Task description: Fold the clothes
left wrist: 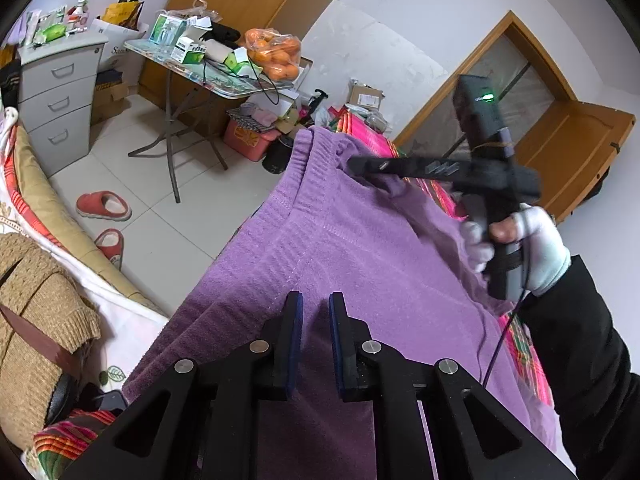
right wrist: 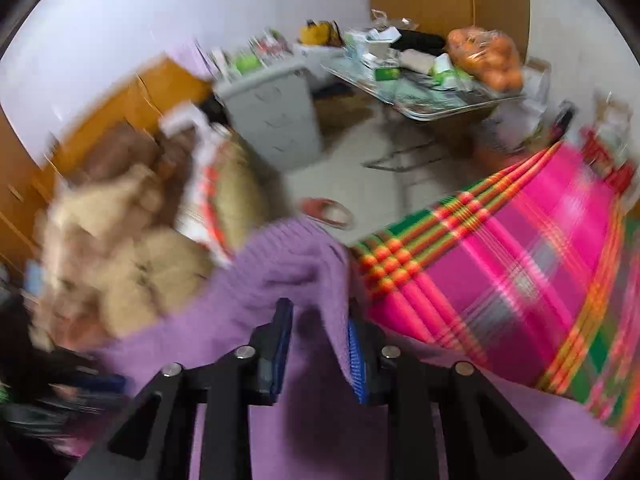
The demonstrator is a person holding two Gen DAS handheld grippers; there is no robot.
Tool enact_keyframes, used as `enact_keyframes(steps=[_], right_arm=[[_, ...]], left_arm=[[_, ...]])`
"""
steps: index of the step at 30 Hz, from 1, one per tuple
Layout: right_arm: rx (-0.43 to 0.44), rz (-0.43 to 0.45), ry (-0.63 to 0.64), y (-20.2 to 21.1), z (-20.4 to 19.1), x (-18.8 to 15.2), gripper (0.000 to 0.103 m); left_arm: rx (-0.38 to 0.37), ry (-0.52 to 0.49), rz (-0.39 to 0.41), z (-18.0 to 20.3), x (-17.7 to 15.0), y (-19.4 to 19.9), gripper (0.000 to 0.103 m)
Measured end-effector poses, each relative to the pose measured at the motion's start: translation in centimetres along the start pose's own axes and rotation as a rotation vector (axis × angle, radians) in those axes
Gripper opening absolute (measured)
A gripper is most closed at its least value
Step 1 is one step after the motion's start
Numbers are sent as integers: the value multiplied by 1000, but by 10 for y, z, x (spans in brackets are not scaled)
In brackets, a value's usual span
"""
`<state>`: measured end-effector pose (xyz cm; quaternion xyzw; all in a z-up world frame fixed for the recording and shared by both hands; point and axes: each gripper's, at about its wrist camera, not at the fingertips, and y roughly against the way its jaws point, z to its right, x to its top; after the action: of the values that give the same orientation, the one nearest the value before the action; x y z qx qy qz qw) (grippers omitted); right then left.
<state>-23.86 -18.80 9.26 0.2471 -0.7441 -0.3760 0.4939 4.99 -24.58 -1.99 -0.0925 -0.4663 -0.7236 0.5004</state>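
Bed: the bed with the pink striped sheet (right wrist: pixel 520 264) is lying under everything, and all places below are told from it.
Purple garment: the big purple garment (left wrist: pixel 360 248) is spreading over the bed, from the near side up to the far edge by the floor. Its ribbed band is sitting at that far edge.
How it handles: it is looking soft, floppy and fuzzy, like fleece or knit. I think it is light, not slippery and not breakable. It is sagging and wrinkling wherever it is pulled.
Where to hold: I think the ribbed band and the corners are the best places, because the cloth is thicker there and a fold is starting straight from an edge.
Person's hand: a hand in a white glove (left wrist: pixel 536 248) is holding the right gripper's handle above the right side of the bed.
Left gripper: the left gripper (left wrist: pixel 315 300) is resting low over the near part of the garment. Its jaws are nearly closed, with a thin gap, and I cannot tell if cloth is pinched inside.
Right gripper: the right gripper (right wrist: pixel 320 312) is reaching to the ribbed band at the far edge of the bed. Its jaws are standing partly open with a hump of purple cloth between them, and the picture is too blurry to show them pressing.
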Motion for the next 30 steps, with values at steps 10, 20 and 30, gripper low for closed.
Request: enact_keyframes(steps=[10, 20, 30], right_arm=[[92, -42, -153, -37, 19, 36, 40], [78, -60, -53, -34, 6, 29, 8], [-216, 126, 3, -25, 2, 35, 1]], left_arm=[[0, 0, 0, 2, -1, 0, 13], [-6, 1, 0, 1, 0, -1, 13], [0, 0, -2, 0, 0, -2, 13]])
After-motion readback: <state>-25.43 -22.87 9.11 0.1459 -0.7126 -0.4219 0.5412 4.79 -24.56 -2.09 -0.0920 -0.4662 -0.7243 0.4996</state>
